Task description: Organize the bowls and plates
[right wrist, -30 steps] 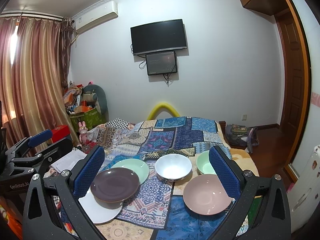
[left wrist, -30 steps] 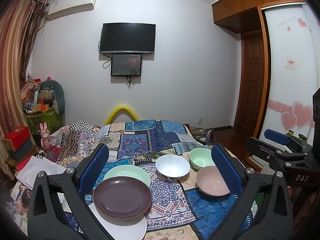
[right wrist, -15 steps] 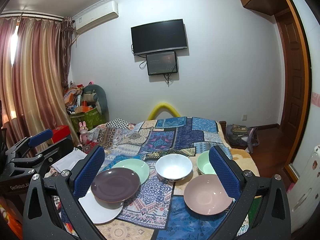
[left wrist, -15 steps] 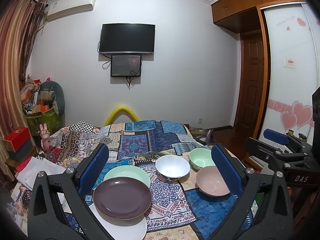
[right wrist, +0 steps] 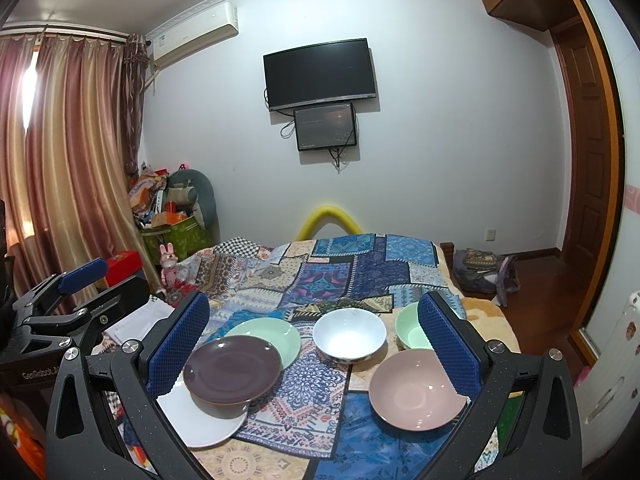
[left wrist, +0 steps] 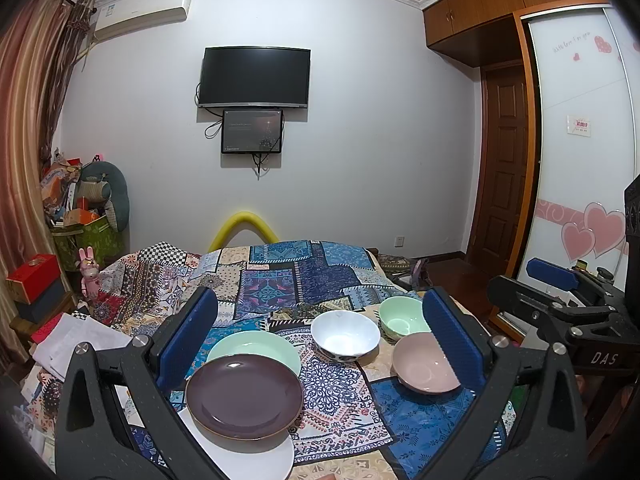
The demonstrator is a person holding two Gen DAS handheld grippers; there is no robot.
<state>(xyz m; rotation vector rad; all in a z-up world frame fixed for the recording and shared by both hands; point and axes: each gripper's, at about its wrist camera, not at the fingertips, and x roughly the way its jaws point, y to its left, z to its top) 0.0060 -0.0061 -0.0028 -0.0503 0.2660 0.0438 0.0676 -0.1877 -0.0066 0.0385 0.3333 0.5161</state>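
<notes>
Plates: glossy dark purple round plate (left wrist: 244, 396) overlaps a flat white plate (left wrist: 248, 454) and the rim of a pale green plate (left wrist: 256, 350), near side of the patchwork bedspread (left wrist: 280, 276).
Bowls: white bowl (left wrist: 345, 335) mid-cloth; small mint green bowl (left wrist: 400, 317) and pink bowl (left wrist: 424, 368) to its right.
Left gripper (left wrist: 320, 344): fingers spread wide, holding nothing.
Right gripper (right wrist: 312, 348): likewise spread, empty.

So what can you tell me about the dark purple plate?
The dark purple plate is round, shallow and glossy, probably glazed ceramic, with a thin brownish rim. It sits level and empty, overlapping a white plate under it, its far edge overlapping the green plate. No gripper touches it; both are open above the patchwork cloth.
</notes>
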